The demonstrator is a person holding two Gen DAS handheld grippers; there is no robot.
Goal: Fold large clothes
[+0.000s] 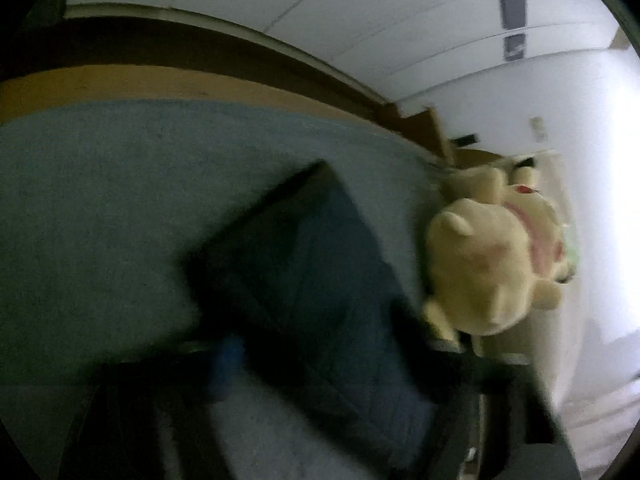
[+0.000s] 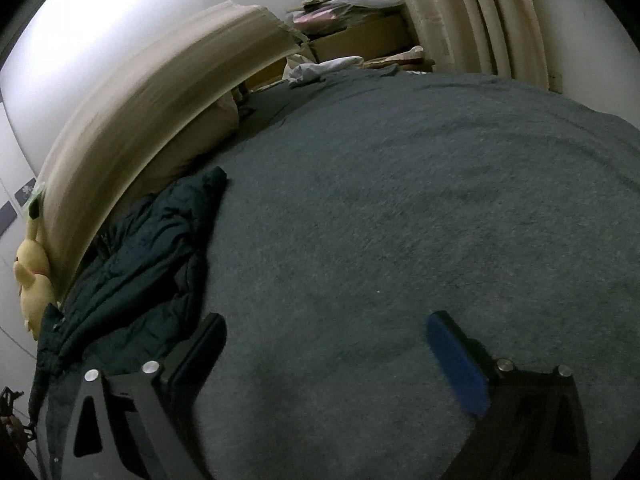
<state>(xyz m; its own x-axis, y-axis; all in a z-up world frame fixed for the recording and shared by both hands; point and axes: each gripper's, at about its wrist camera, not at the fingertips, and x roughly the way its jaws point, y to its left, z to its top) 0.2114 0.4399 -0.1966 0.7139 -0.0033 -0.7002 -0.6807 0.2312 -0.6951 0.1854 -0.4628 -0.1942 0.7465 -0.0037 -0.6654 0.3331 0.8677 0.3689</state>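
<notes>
A wide bed covered in a grey-green blanket (image 2: 400, 200) fills most of both wrist views. Along one side of it runs a cream padded headboard (image 2: 140, 108), and beyond the far end stand pale curtains (image 2: 480, 20) and a cardboard box (image 2: 360, 40) heaped with papers and bags. A dark navy quilted jacket (image 2: 140, 256) lies crumpled on the blanket just beside the headboard, one sleeve reaching out across the bed; in the left wrist view the same jacket (image 1: 312, 272) appears as a dark, blurred mass close to the camera. A yellow plush toy (image 1: 492, 264) sits near the jacket at the bed's edge, against a white wall; in the right wrist view it (image 2: 32, 280) is squeezed between headboard and wall. The right gripper (image 2: 328, 344) hangs over bare blanket, its blue-padded fingers spread wide with nothing between them, one finger near the jacket's hem. The left gripper (image 1: 320, 380) is dark and smeared by motion blur, so whether its fingers are spread or closed on the jacket cannot be told.
</notes>
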